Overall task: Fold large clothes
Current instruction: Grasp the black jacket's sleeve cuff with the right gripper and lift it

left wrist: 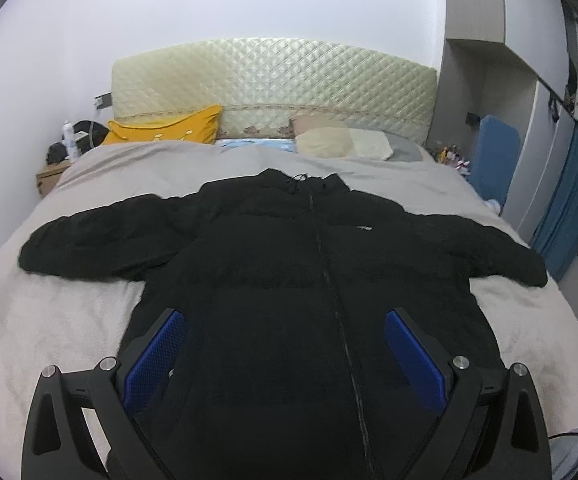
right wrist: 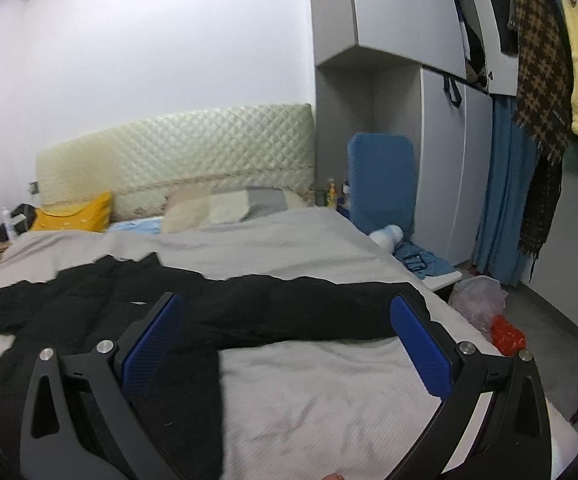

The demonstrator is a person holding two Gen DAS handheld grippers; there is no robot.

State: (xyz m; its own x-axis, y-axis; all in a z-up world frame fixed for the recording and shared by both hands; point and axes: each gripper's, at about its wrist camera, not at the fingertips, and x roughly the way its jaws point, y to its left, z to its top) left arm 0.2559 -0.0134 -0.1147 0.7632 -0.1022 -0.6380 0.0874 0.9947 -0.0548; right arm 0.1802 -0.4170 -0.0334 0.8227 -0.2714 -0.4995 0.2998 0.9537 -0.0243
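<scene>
A black jacket (left wrist: 289, 264) is spread flat, front up, on the grey cover of the bed (left wrist: 69, 320). Its collar is turned toward the headboard (left wrist: 277, 80), its zip is closed down the middle, and both sleeves are stretched out sideways from the body. A small pale label is seen on the chest beside the zip.

The left gripper (left wrist: 285, 354) is held above the lower body of the jacket, with its jaws spread wide and nothing between them. Its blue pads (left wrist: 157, 356) are seen on either side of the zip, apart from the cloth as far as can be told.

The right gripper (right wrist: 289, 344) is held over the jacket's right-hand sleeve and the bare cover just beside it, also wide open and empty. One pad is seen over the body of the jacket and the other over the sleeve end; contact with the cloth cannot be made out.

Beyond the jacket's collar, a yellow pillow (left wrist: 165, 130) and a pale pillow (left wrist: 329, 142) are propped against the headboard. Past the jacket's right sleeve, off the bed, a grey wardrobe (right wrist: 441, 152) is seen, with a blue board (right wrist: 381, 176) leaned beside it. A checked scarf (right wrist: 541, 92) is hung at the open wardrobe door.
</scene>
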